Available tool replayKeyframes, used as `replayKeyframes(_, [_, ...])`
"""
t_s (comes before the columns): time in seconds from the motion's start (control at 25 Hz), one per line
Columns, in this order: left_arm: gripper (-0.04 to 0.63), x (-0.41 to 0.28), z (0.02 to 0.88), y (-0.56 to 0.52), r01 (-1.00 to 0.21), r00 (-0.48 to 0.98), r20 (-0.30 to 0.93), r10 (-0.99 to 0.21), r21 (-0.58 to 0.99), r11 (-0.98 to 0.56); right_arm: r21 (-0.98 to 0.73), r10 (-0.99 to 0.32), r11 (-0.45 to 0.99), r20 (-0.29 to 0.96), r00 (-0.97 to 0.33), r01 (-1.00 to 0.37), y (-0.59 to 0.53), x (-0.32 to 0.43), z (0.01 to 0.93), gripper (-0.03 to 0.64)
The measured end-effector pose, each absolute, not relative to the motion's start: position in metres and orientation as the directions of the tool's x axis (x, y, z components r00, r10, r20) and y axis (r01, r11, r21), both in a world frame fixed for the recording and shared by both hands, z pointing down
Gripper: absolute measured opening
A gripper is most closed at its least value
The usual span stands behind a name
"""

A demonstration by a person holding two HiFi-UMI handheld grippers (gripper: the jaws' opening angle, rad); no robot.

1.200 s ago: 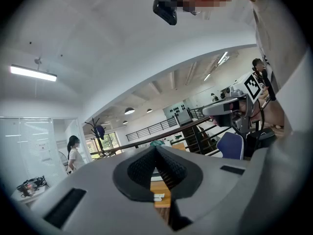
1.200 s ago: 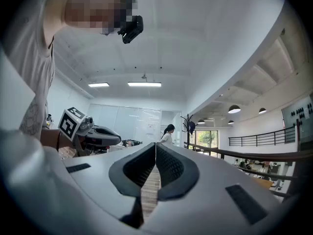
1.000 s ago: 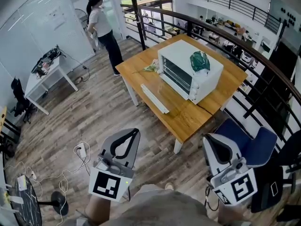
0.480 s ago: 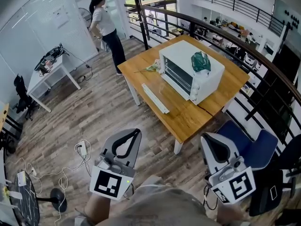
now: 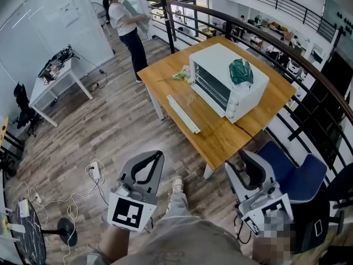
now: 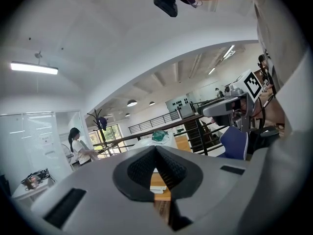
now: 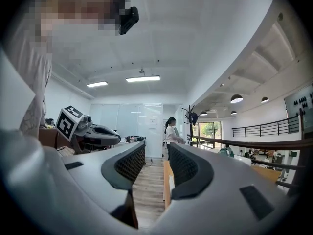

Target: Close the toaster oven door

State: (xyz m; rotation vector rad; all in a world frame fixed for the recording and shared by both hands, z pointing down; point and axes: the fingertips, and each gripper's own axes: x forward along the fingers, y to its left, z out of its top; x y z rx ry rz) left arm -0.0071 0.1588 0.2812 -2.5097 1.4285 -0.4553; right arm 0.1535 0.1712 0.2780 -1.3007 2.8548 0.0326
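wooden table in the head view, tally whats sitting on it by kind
white box-shaped toaster oven, door folded down: 1
crumpled green bag, on top of the oven: 1
pale green leafy sprig, beside the oven: 1
total: 3

Wooden table (image 5: 220,136) — white toaster oven (image 5: 229,81) on top, leafy sprig (image 5: 177,76) beside it.

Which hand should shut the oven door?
Probably left: the left tongs point straight at the open door, nearer its edge. The right tongs sit off to the side, opening, empty.
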Motion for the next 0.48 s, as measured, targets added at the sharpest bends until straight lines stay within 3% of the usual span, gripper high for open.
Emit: replayKeyframes(0.48, [0.017,-0.066,0.335,0.050,-0.803,0.459,0.258,-0.850,-0.289,-0.522,0.026,-0.740,0.664,0.168,-0.651,-0.747,0.053,0.088,0.339,0.156])
